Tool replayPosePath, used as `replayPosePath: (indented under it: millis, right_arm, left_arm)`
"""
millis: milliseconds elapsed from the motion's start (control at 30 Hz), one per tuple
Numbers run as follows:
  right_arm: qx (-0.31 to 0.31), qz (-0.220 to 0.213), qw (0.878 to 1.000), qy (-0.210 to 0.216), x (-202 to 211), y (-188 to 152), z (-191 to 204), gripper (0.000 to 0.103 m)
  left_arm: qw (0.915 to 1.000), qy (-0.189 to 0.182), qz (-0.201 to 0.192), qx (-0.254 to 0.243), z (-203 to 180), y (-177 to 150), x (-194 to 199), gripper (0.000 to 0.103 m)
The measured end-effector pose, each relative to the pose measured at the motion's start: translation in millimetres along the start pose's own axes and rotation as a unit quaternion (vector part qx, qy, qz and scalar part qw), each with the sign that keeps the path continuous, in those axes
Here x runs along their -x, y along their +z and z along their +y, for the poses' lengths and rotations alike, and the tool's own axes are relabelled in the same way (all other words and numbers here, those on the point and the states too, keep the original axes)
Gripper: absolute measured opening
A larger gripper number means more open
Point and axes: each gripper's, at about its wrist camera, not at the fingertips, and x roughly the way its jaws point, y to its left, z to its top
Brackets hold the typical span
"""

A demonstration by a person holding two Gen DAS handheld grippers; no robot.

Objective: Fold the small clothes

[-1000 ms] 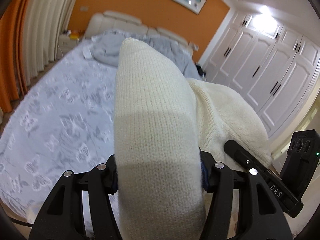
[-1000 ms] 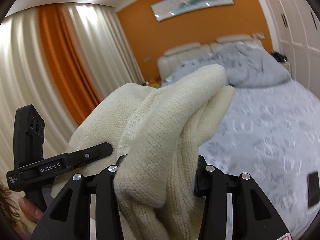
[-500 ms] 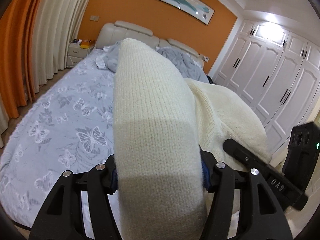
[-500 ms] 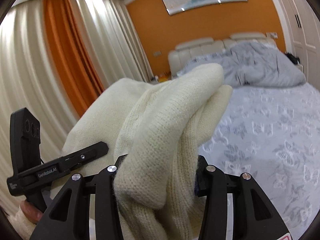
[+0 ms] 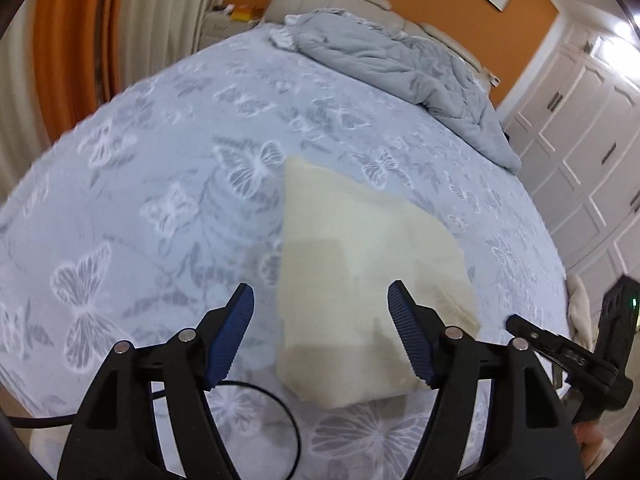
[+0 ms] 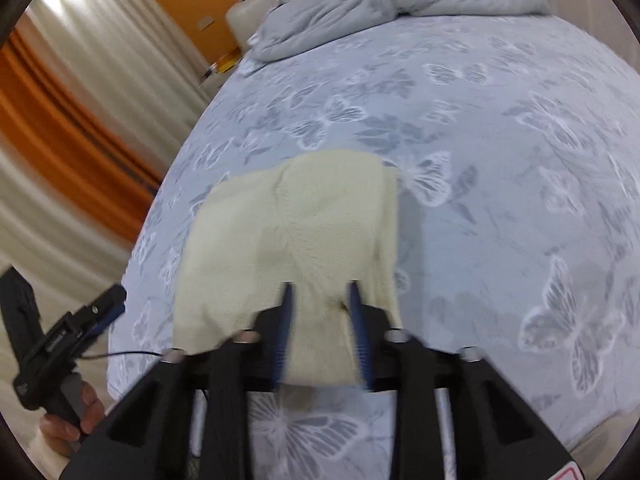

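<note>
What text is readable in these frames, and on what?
None readable.
Side label on right gripper: pale characters, too small to read.
Red-edged sticker at the right wrist view's bottom edge: cut off, unreadable.
Sweater, sheet: no text.

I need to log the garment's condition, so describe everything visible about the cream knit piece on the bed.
The cream knit garment is a soft, fine-ribbed piece, folded into a flat, roughly four-sided bundle with layered edges at one corner. It lies on the butterfly-print bedsheet near the bed's front edge. The left gripper is open just above it, its fingers not touching the cloth. The right gripper seems to pinch a small fold at the near edge, though blur leaves that uncertain. A seam runs diagonally across the top.
</note>
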Motion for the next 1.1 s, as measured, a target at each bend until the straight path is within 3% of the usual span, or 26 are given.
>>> replayPosePath:
  millis: [133,200,267,333,433,567,767,900,1100]
  right_arm:
    - [0.034,0.049,0.998,-0.021,-44.5,-0.8,10.7,0.014]
    - [0.035,0.12,0.992,-0.036,-89.9,-13.2,1.9,0.005]
    - [0.029,0.119,0.992,-0.038,-90.6,-13.2,4.6,0.005]
    - [0.029,0.105,0.993,-0.035,-73.8,-7.4,15.1,0.01]
    - [0.043,0.089,0.994,-0.038,-55.8,-5.7,24.2,0.01]
    - [0.055,0.149,0.984,-0.08,-95.6,-26.3,5.7,0.001]
    - [0.038,0.082,0.993,-0.08,-47.3,-19.9,25.4,0.012]
    - [0.011,0.038,0.994,-0.105,-23.1,-26.7,22.5,0.032]
    - [0.004,0.031,0.993,-0.115,-7.2,-39.6,22.2,0.033]
  left_arm:
    - [0.9975,0.036,0.05,-0.034,-19.3,-5.2,-36.2,0.066]
    - [0.9912,0.072,0.105,-0.036,-10.5,-18.0,-67.3,0.06]
    - [0.9873,0.076,0.138,-0.014,1.8,-29.3,-84.3,0.061]
    - [0.9887,0.064,0.136,0.002,8.6,-27.2,-78.4,0.061]
    - [0.9877,0.077,0.132,-0.031,1.9,-27.6,-72.9,0.062]
    - [0.9861,0.089,0.136,-0.033,-1.1,-30.1,-78.3,0.065]
    - [0.9831,0.124,0.112,-0.074,-25.4,-26.1,-53.4,0.062]
    - [0.9835,0.126,0.091,-0.093,-42.7,-31.9,-32.7,0.063]
    - [0.9834,0.127,0.06,-0.115,-63.9,-36.6,-10.4,0.072]
